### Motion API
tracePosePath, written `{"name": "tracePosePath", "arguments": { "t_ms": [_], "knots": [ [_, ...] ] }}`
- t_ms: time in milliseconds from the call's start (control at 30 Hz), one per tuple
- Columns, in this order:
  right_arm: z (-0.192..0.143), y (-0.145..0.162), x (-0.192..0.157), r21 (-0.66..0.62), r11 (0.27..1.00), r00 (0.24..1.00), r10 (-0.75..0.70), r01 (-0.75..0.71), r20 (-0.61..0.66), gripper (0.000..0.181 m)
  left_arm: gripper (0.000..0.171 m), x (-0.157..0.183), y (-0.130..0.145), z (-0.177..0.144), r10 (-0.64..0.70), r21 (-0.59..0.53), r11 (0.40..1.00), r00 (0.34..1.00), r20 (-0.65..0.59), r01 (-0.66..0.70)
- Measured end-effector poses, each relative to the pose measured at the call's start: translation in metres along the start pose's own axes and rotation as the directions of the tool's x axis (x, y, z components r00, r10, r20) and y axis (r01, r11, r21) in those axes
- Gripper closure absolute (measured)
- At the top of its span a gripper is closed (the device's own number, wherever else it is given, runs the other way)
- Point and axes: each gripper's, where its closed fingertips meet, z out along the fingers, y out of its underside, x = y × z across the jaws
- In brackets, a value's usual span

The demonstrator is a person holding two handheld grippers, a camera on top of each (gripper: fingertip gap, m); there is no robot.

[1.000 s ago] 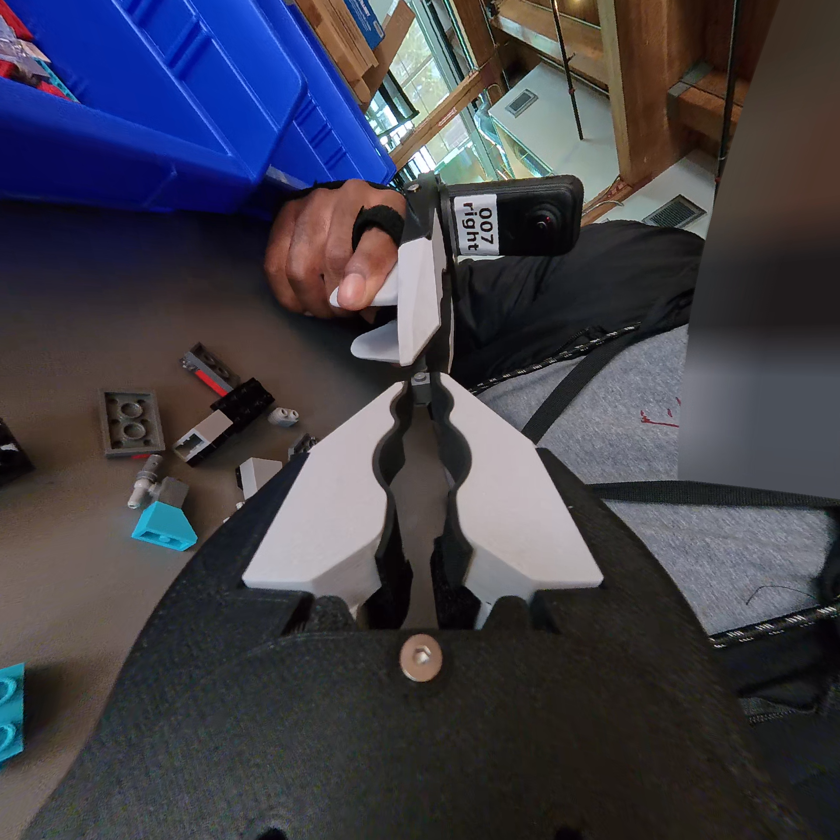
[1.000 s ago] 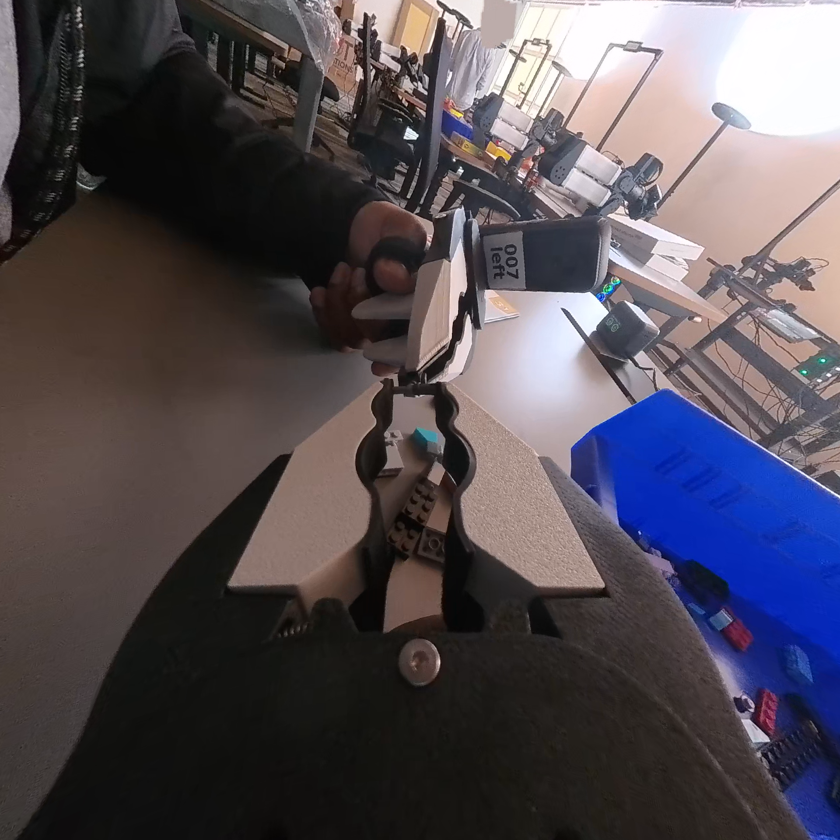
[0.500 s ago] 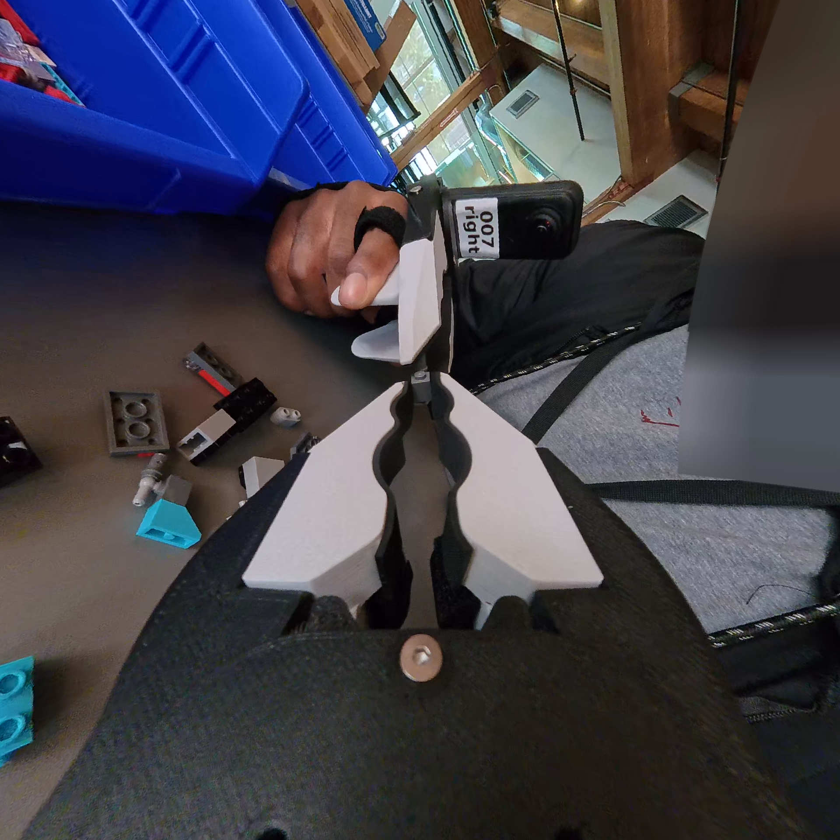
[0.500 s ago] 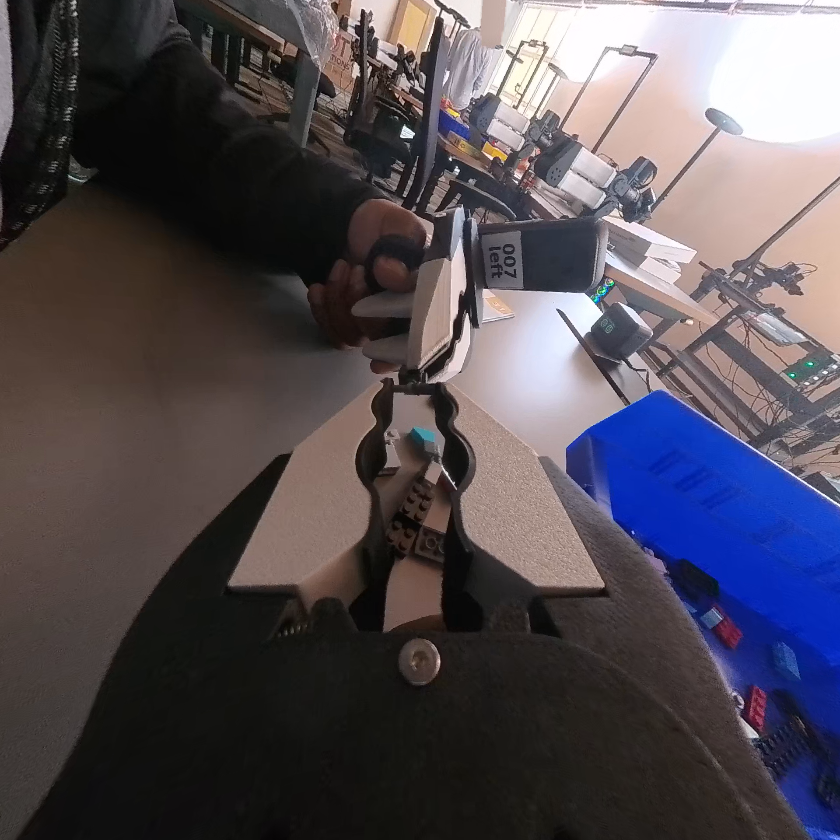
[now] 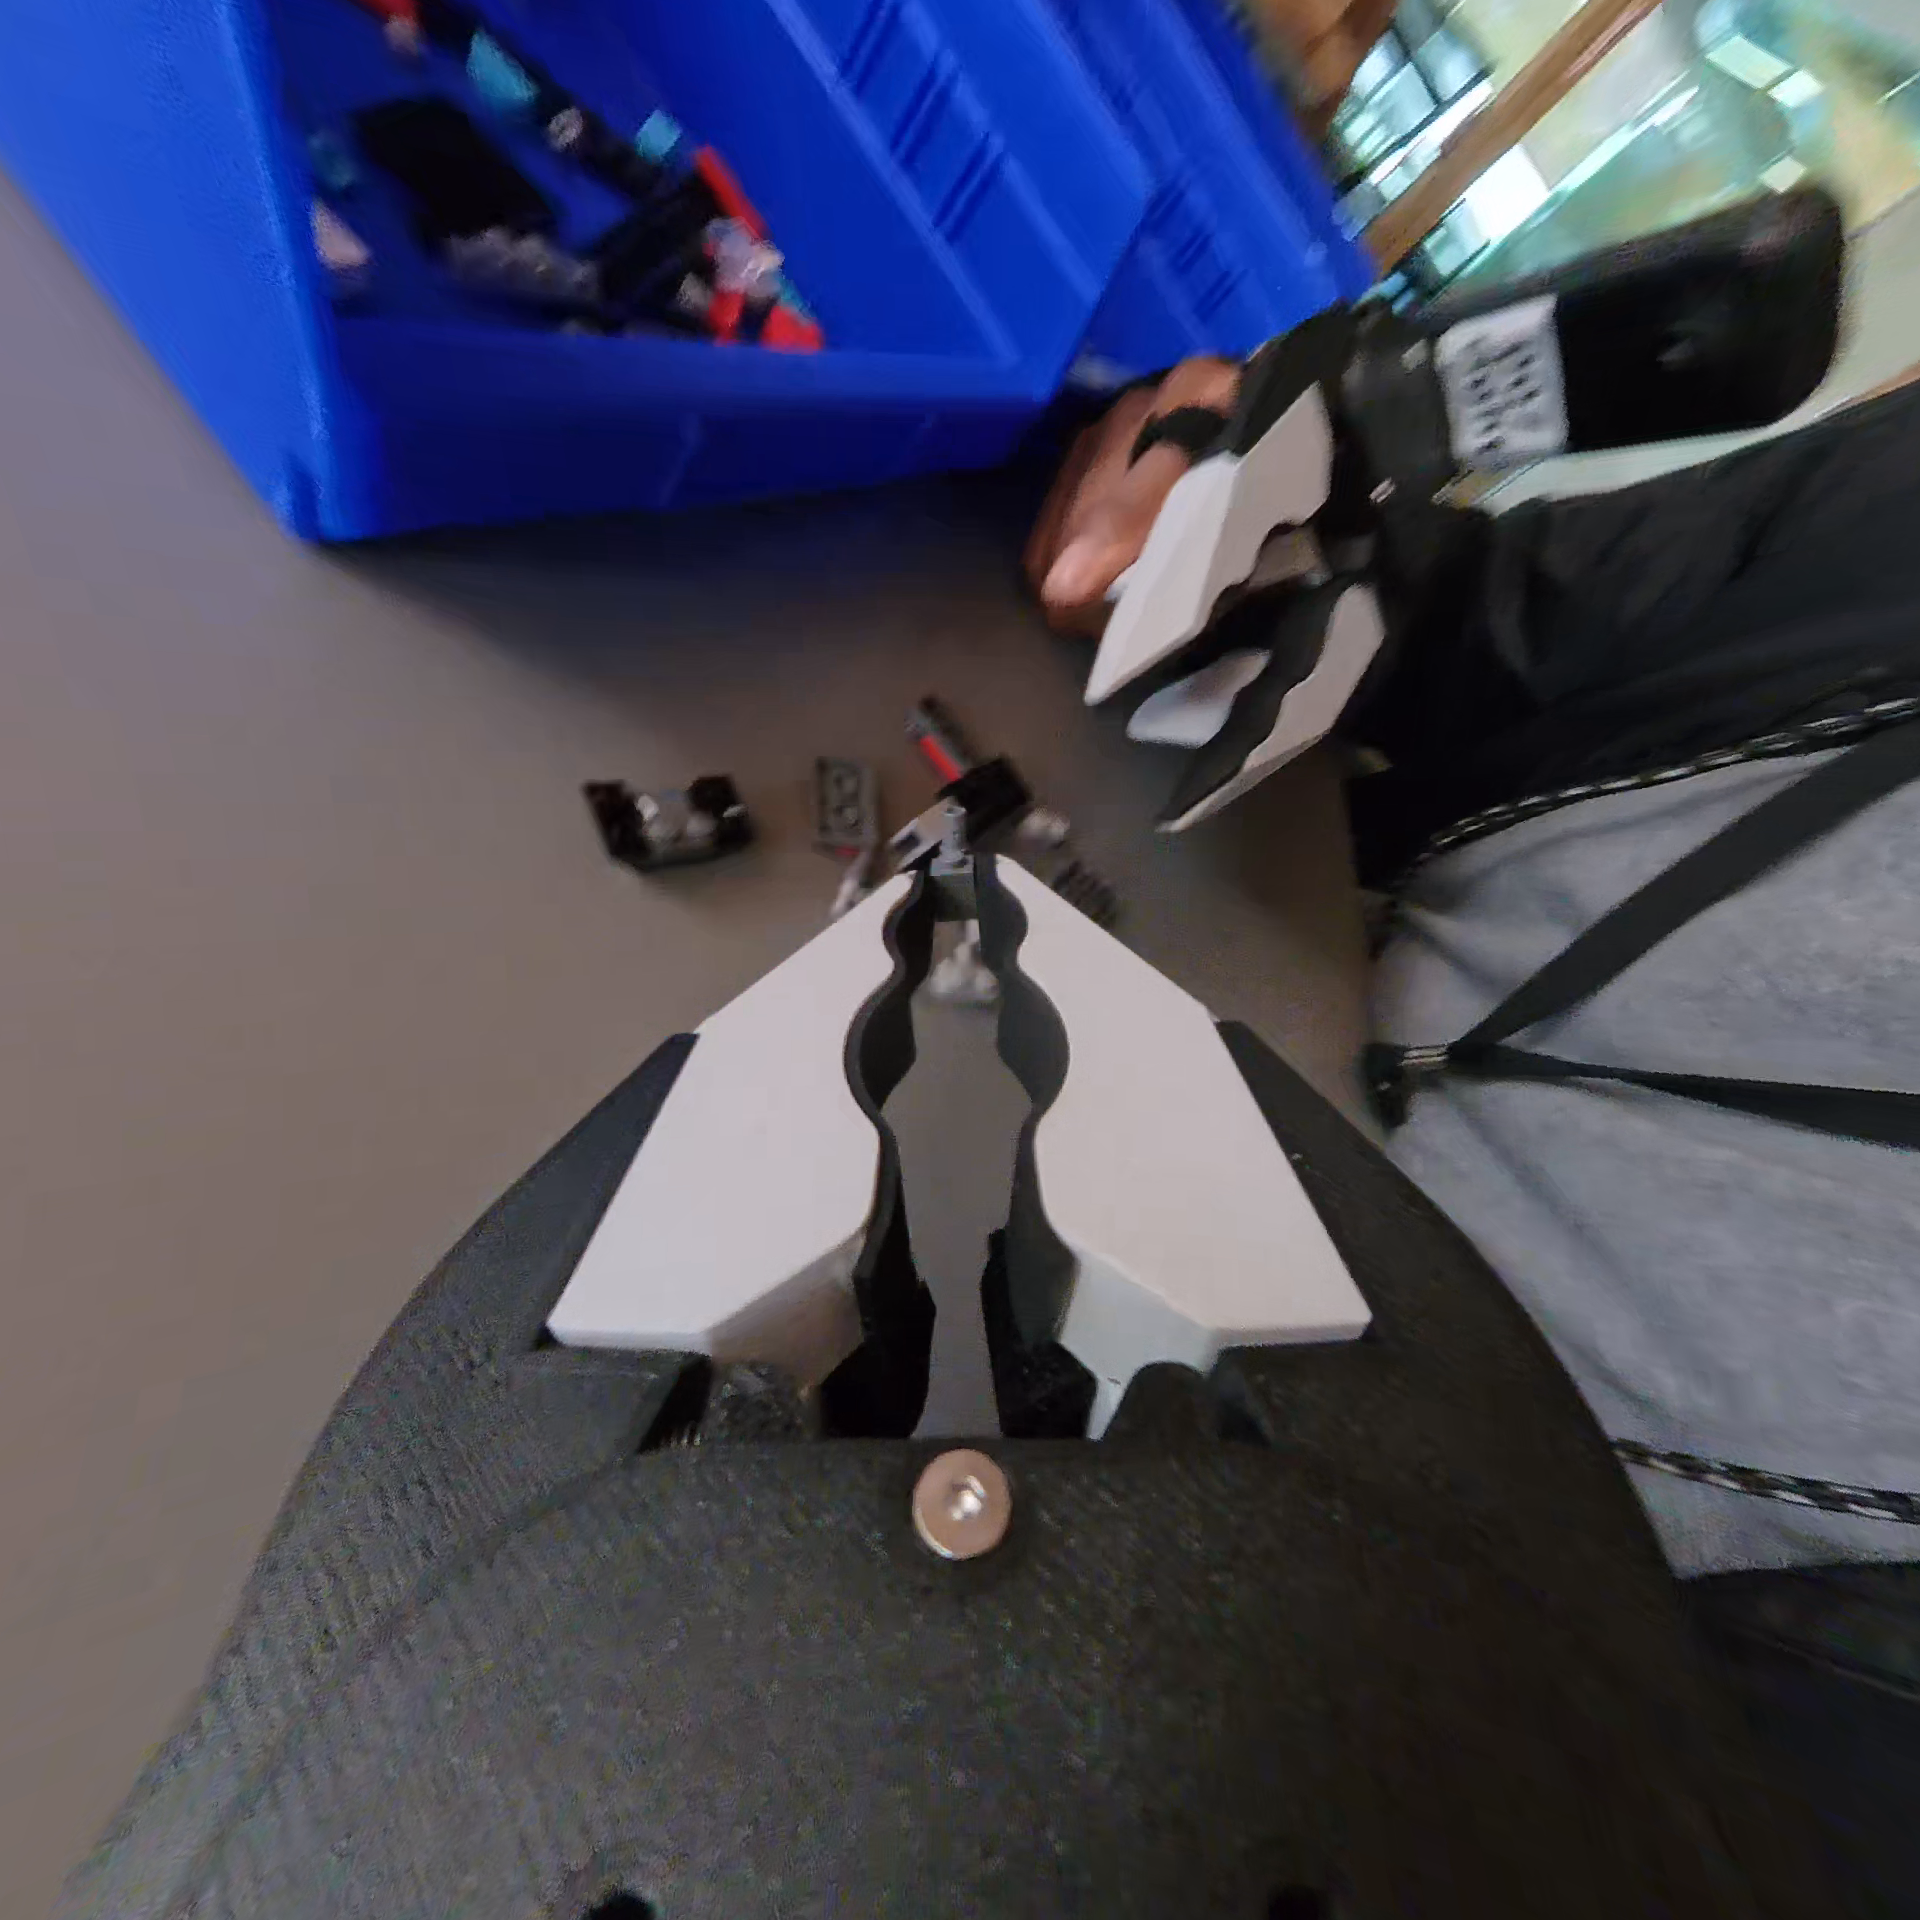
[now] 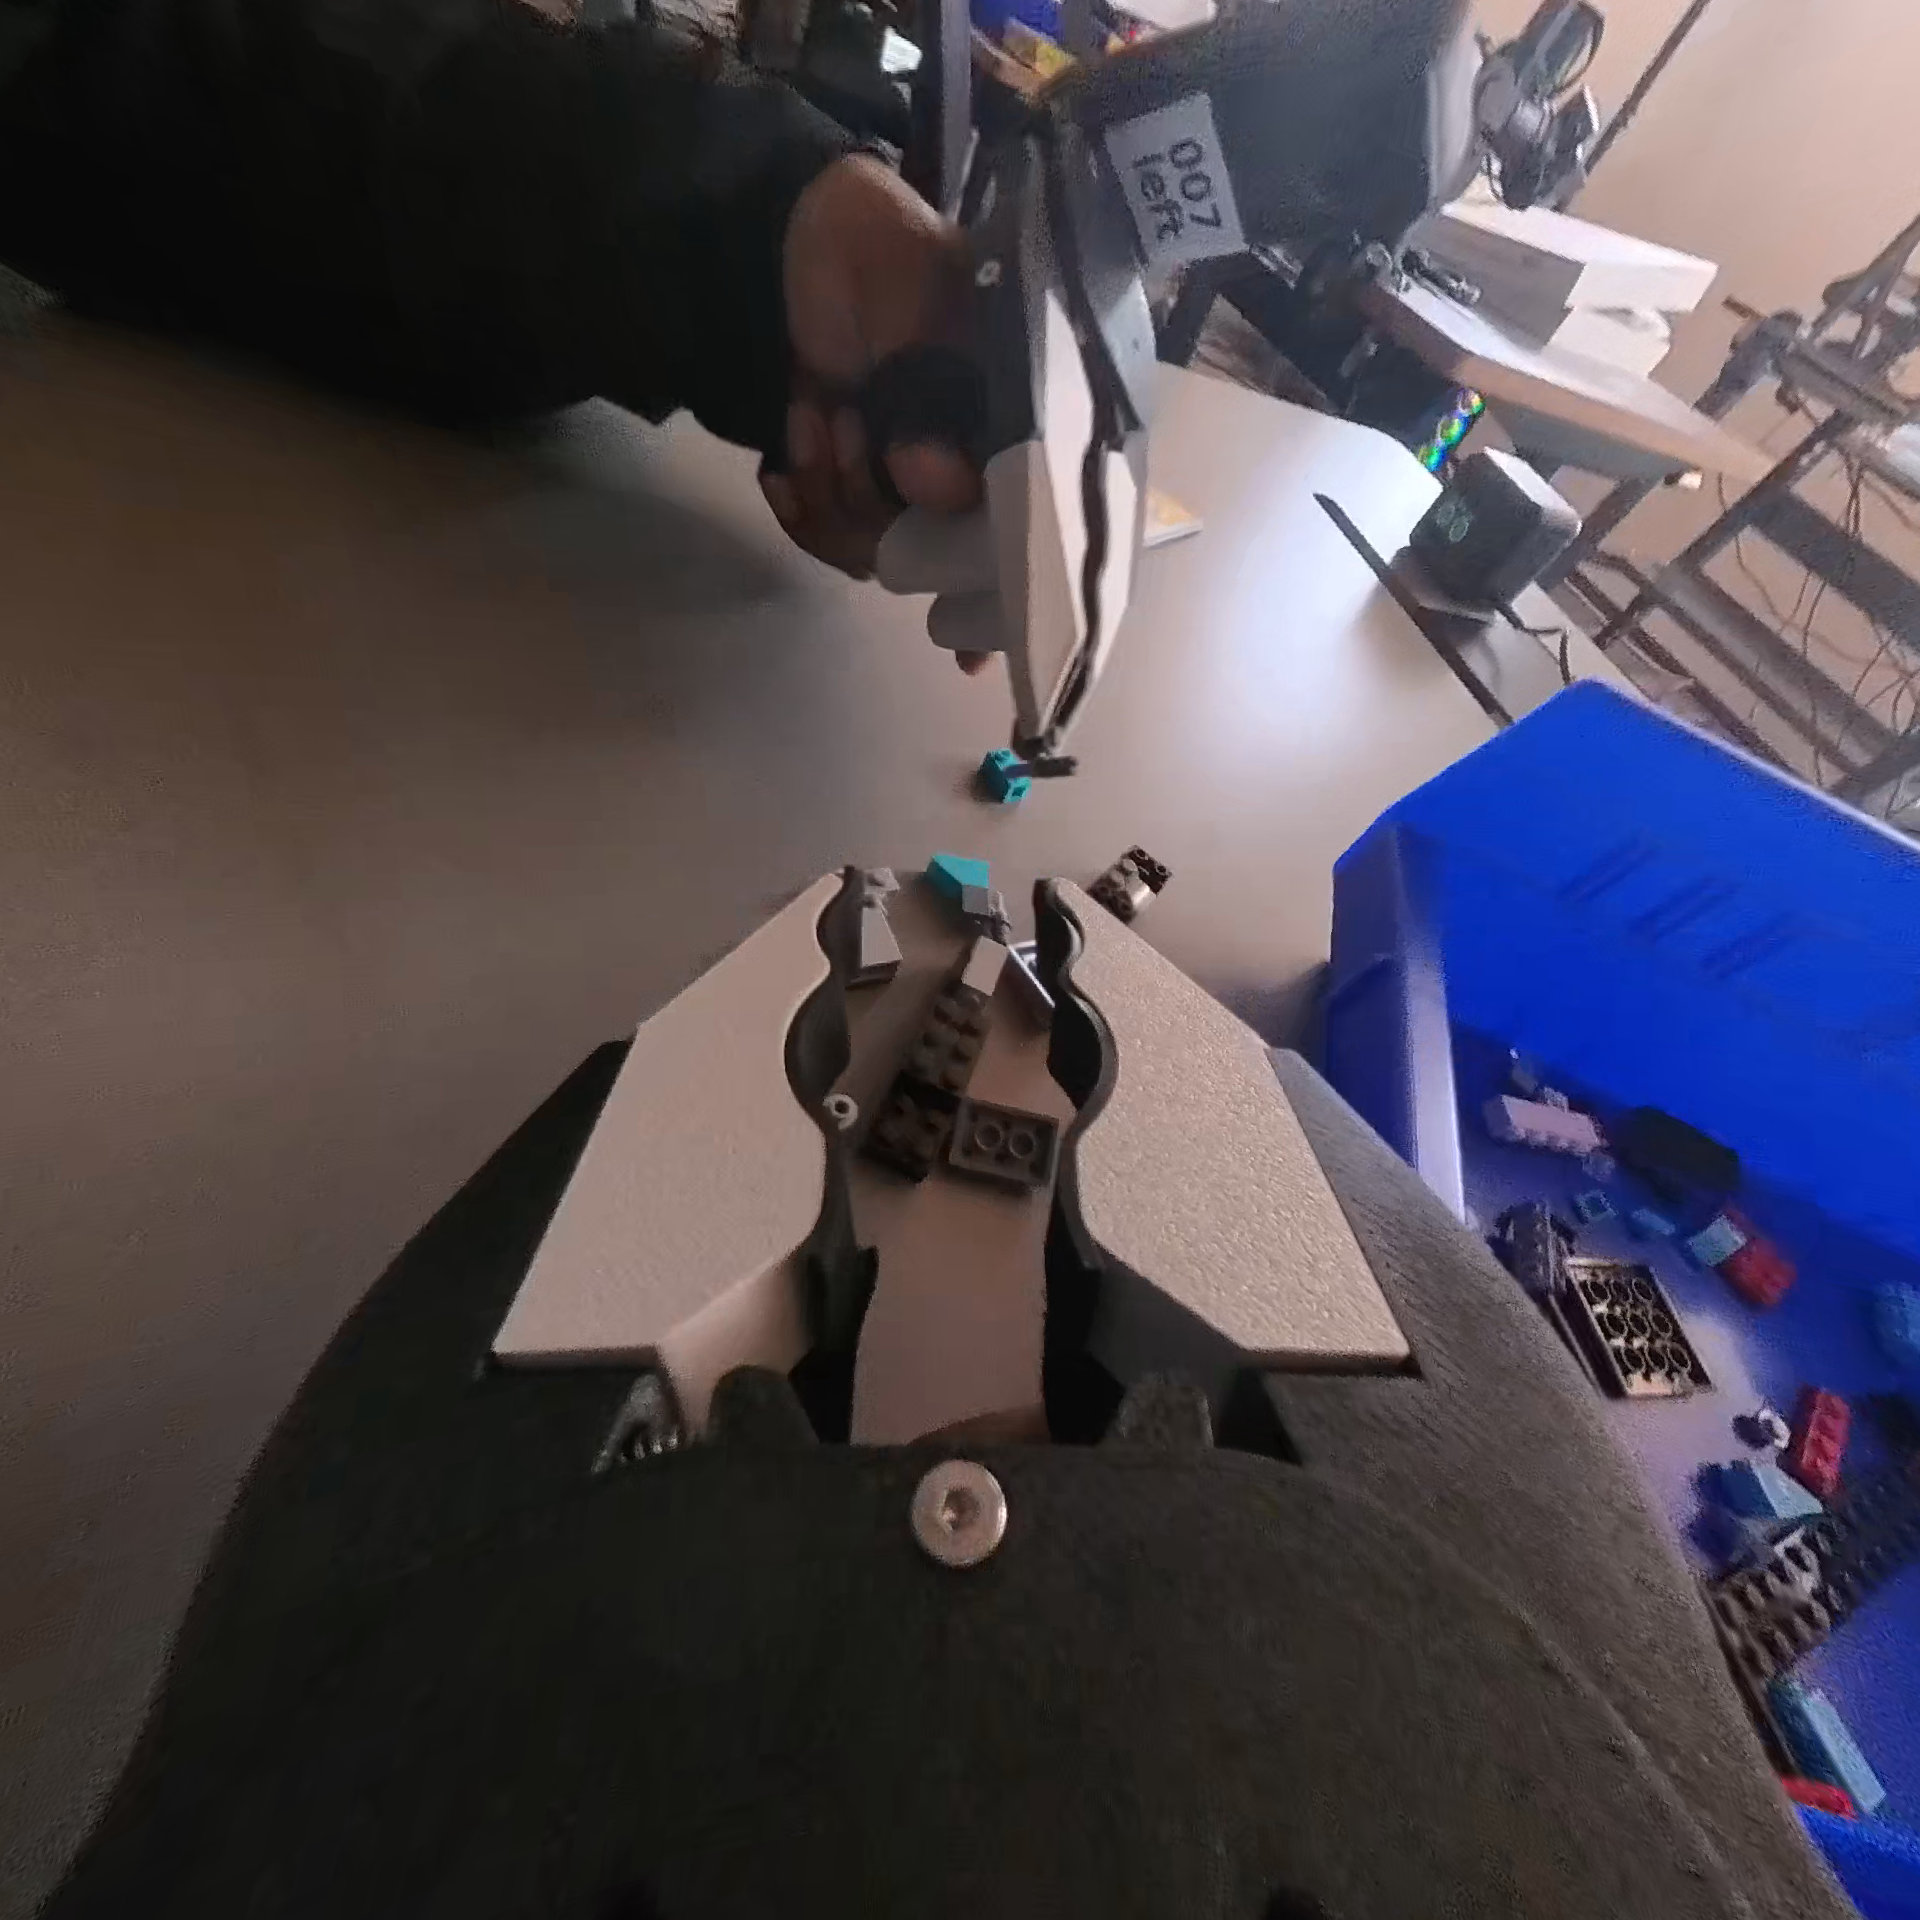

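Left tool (image 5: 954,896) tilted down pinching small grey piece (image 5: 952,900), right tool (image 6: 940,902) spread

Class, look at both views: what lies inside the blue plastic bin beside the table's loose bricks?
Inside the blue plastic bin lie loose toy bricks: red ones, blue ones and a black studded plate. Its walls and the right gripper hide the rest.

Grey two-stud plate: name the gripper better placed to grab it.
Right: right gripper is open, grey plate framed between its fingers; left gripper is shut on a small dark piece.
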Motion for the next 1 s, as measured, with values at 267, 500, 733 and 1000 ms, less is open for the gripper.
{"name": "tracePosePath", "arguments": {
  "t_ms": [267, 500, 733, 1000],
  "knots": [
    [0.001, 0.006, 0.008, -0.032, 0.998, 0.999, 0.047, -0.048, -0.025, 0.148, 0.163, -0.028, 0.028, 0.003, 0.051, -0.172, 0.985, 0.98, 0.19, -0.018],
    [0.001, 0.006, 0.009, -0.033, 0.998, 0.998, 0.051, -0.052, -0.027, 0.149, 0.155, -0.031, 0.028, 0.003, 0.062, -0.178, 0.984, 0.975, 0.214, -0.023],
    [0.0, 0.006, 0.011, -0.024, 0.997, 0.997, 0.068, -0.069, -0.028, 0.149, 0.14, -0.02, 0.004, -0.001, 0.167, -0.081, 0.985, 0.964, 0.206, -0.154],
    [0.0, 0.006, 0.012, -0.026, 0.997, 0.997, 0.074, -0.074, -0.027, 0.148, 0.144, -0.015, 0.022, 0.021, 0.309, -0.2, 0.942, 0.932, 0.191, -0.271]
  ]
}}
